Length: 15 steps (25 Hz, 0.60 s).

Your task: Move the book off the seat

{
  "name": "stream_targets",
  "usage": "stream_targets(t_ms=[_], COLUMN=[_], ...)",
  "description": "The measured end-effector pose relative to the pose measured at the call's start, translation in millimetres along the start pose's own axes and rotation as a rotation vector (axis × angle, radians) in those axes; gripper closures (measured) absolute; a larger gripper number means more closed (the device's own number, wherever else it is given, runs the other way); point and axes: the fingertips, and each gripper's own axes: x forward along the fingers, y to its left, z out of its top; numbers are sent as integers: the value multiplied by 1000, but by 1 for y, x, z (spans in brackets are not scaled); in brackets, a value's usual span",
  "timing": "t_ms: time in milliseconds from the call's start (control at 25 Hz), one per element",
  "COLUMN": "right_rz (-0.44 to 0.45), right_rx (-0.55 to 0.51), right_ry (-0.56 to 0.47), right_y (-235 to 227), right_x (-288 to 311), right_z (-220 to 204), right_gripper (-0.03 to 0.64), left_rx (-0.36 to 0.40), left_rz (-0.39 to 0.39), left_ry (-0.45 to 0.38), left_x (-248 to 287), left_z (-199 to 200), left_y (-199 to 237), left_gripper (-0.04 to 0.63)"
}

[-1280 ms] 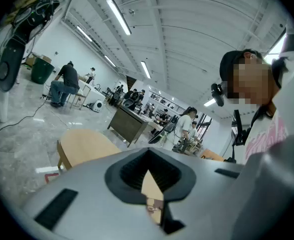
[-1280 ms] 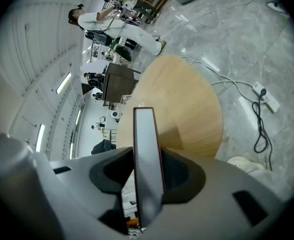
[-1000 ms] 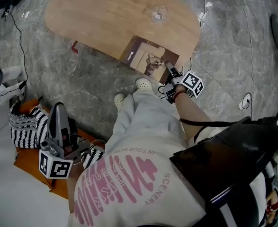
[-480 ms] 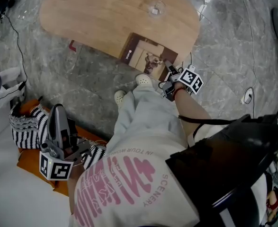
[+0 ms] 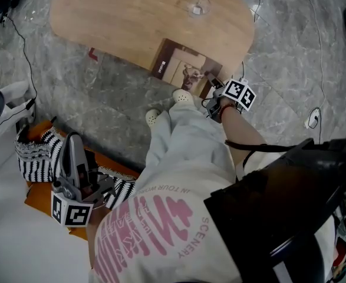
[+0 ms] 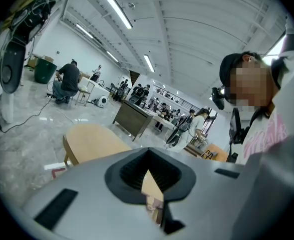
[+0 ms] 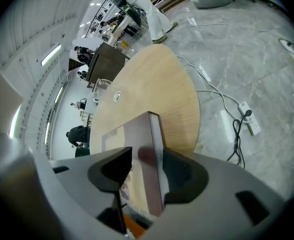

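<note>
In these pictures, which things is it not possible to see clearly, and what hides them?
Print on the book cover: head view, too small, blurred.
Book's near end: right gripper view, behind the right gripper itself; its jaws, just opened wider, stand around the book.
Orange surface: head view, partly under striped cushion and sweatshirt.
Clear object on table: head view, too small to name.

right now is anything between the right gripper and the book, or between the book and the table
Nothing visible. The edge of the book is between the jaws of the right gripper, which have just been opening, and it already lies at the near edge of the wooden table. The glass stands farther back, apart from it.
</note>
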Motion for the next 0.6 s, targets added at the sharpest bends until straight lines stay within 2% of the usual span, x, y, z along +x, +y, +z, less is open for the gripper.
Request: stream_targets(t_ms=[200, 440, 600], right_rz=[-22, -159, -177], right_rx=[-18, -131, -114], right_ry=[3, 3, -18], right_y=[-1, -9, -14], right_x=[2, -3, -18], right_z=[5, 12, 19], right_gripper=[413, 413, 414], left_rx=[-6, -4, 3], left_rz=[6, -16, -47], left_ry=[0, -24, -54], left_x=[2, 3, 3], left_z=[0, 4, 7], left_y=[-2, -3, -8], left_gripper=[588, 588, 588])
